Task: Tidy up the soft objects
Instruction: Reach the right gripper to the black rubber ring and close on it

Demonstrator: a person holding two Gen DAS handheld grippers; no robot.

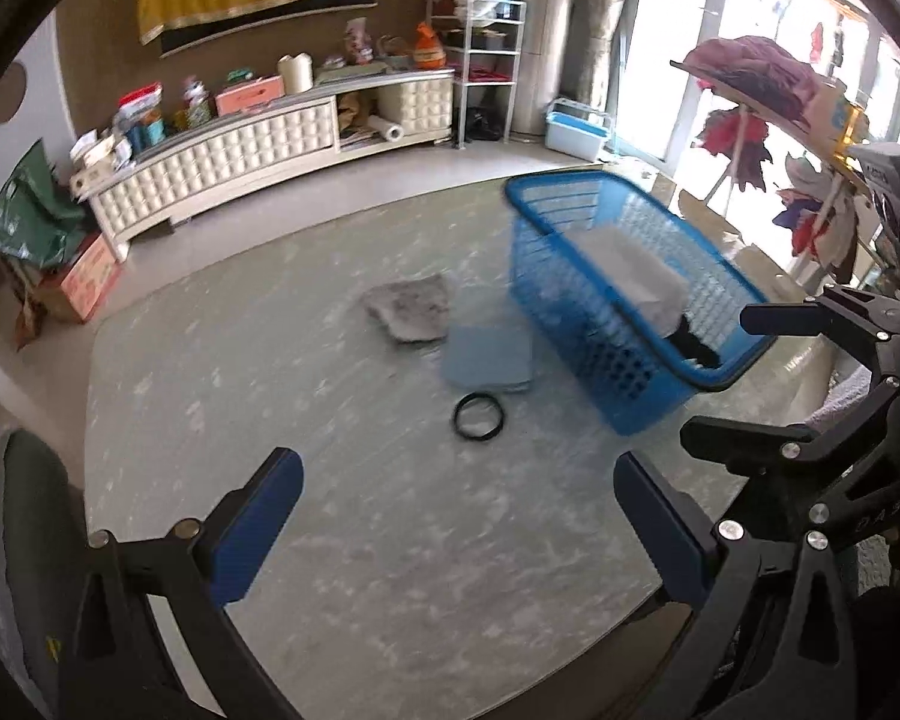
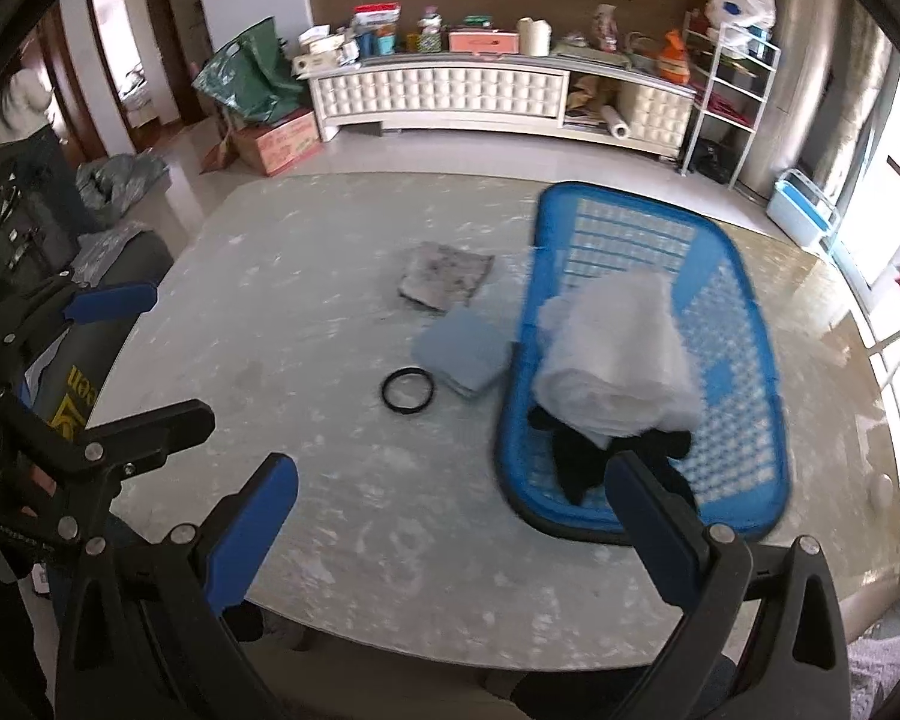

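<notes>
A blue plastic basket (image 1: 621, 324) (image 2: 744, 324) stands on the right of the marble table. It holds a folded white cloth (image 2: 615, 360) and a black cloth (image 2: 582, 462). On the table lie a grey patterned cloth (image 1: 408, 306) (image 2: 447, 276), a folded light-blue cloth (image 1: 489, 357) (image 2: 462, 354) and a black ring (image 1: 479, 416) (image 2: 408, 391). My left gripper (image 1: 456, 528) is open and empty over the near table. My right gripper (image 2: 450, 534) is open and empty, its right finger near the basket's front end. Each gripper also shows in the other's view (image 1: 756, 372) (image 2: 138, 354).
The marble table (image 1: 354, 540) (image 2: 306, 276) has a rounded edge. Beyond it stand a white cabinet (image 1: 270, 144) (image 2: 498, 90) with clutter, a wire shelf (image 1: 489, 60), a cardboard box (image 2: 282, 141) and a clothes rack (image 1: 768, 96) by the window.
</notes>
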